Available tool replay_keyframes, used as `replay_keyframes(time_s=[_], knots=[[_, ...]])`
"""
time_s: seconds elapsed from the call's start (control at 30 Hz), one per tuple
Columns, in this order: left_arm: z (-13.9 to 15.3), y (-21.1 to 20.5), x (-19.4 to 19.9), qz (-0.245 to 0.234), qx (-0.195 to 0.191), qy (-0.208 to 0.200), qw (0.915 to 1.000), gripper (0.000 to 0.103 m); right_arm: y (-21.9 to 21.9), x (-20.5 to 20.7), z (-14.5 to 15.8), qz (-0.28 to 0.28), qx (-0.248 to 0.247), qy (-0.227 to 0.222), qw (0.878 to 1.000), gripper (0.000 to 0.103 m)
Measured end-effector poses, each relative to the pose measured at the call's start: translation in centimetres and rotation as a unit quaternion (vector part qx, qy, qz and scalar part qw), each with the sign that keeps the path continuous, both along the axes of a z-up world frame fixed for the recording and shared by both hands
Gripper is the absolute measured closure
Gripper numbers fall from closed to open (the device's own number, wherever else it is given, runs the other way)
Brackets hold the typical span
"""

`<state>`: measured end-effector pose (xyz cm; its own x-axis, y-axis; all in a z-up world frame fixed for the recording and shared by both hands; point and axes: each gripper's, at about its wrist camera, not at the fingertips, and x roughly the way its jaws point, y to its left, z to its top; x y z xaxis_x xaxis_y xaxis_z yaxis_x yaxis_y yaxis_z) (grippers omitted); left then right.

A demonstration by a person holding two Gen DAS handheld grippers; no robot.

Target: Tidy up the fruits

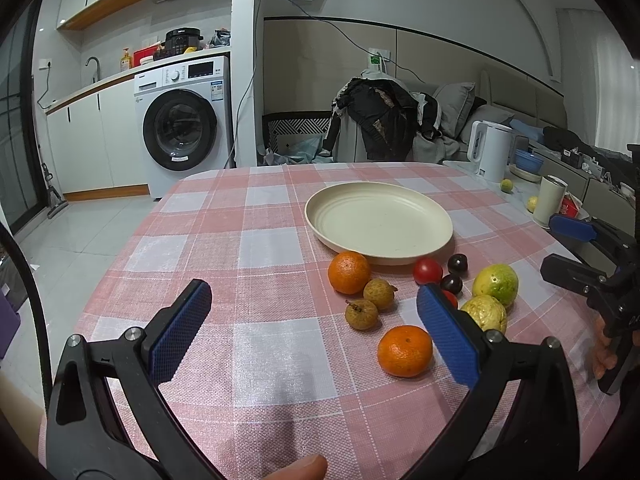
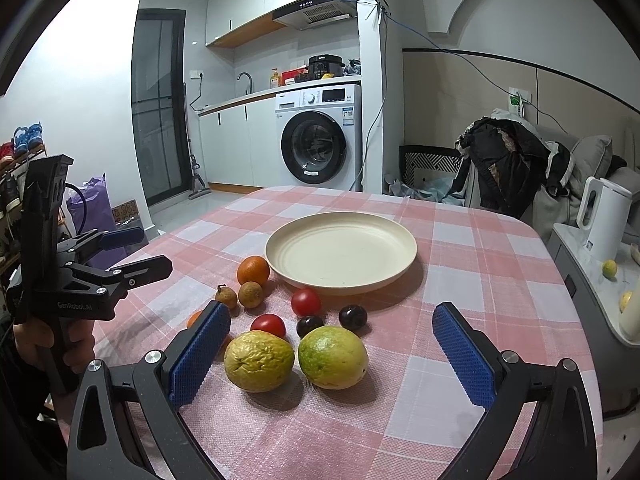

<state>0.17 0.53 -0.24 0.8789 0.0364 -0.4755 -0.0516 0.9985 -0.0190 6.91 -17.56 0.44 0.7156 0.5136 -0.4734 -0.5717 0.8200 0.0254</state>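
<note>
Both grippers — left [image 1: 314, 330], right [image 2: 332, 354] — hover level, jaws spread

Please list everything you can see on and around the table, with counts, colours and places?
Round cream plastic plate: one, empty, mid-table.
Round orange tangerines: two, one touching the plate's near rim, one nearer the left tongs.
Small brown longans: two, between the tangerines.
Small red tomatoes: two, in front of the plate.
Dark purple plums: two, beside the tomatoes.
Yellow-green guavas: two, nearest the right tongs.
Pink-and-white checked tablecloth: one, covering the table.
White electric kettle: one, side counter.
White front-loading washing machine: one, kitchen behind.
Left tongs: black, blue pads, open.
Right tongs: same, open around the guavas.
</note>
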Motion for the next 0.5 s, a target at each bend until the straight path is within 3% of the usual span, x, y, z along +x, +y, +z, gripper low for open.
replay_keyframes(time_s=[0.4,0.5], knots=[[0.0,-0.3,0.2,-0.025,-0.013,0.012,0.9995,0.001,-0.1,1.6,-0.5,-0.016,0.001,0.042,0.999,0.000],[-0.1,-0.2,0.5,-0.022,-0.017,0.020,0.9994,0.001,0.0,2.2,-0.9,-0.035,-0.023,0.052,0.998,0.000]])
